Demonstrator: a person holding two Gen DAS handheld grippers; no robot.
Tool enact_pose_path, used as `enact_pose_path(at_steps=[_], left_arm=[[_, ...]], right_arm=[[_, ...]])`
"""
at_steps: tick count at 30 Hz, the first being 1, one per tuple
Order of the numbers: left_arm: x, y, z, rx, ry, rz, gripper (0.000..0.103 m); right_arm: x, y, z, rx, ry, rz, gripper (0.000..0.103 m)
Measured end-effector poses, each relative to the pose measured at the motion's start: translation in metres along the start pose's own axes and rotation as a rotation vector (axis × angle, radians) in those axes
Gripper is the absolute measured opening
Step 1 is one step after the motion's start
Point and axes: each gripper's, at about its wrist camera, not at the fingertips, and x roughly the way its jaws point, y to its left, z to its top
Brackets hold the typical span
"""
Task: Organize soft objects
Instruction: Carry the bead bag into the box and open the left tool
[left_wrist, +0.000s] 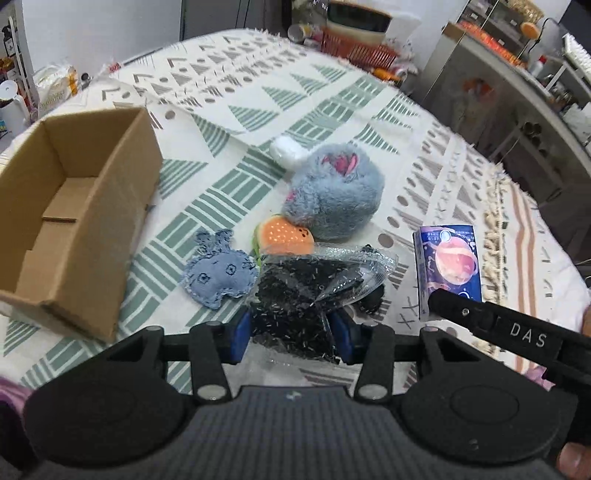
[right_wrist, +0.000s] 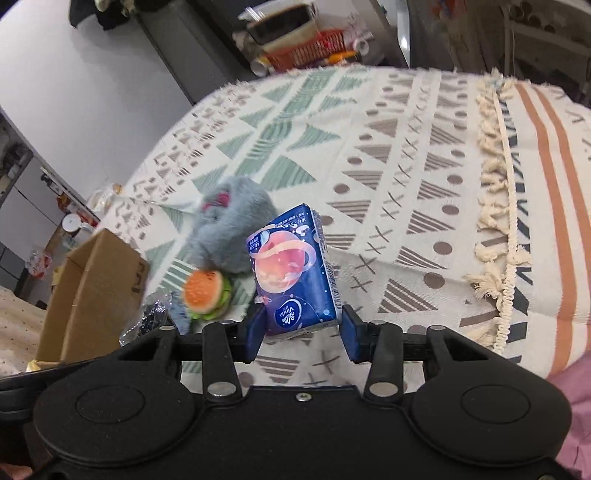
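Tongs on your left (left_wrist: 291, 328) grip the black bead bag (left_wrist: 306, 291); right tongs (right_wrist: 304, 332) clamp the tissue pack (right_wrist: 295, 273). Open box (left_wrist: 74, 221) at ten o'clock, bare cloth (right_wrist: 406, 166) at one o'clock.

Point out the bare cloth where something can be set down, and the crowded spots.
Free: the cloth beyond the grey plush toward the far edge, and the stretch between the tissue pack and the tassel fringe. The box is empty too. Crowded: plush, burger, blue toy and bead bag cluster by the left gripper.
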Motion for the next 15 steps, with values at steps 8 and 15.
enact_pose_path(at_steps=[8, 15], left_arm=[[-0.046, 0.008, 0.0, -0.002, -0.099, -0.069, 0.045], [-0.071, 0.014, 0.009, 0.02, -0.15, -0.091, 0.045]], right_arm=[[-0.036, 0.028, -0.009, -0.041, -0.076, -0.012, 0.042], [-0.059, 0.055, -0.006, -0.044, -0.131, -0.003, 0.042]])
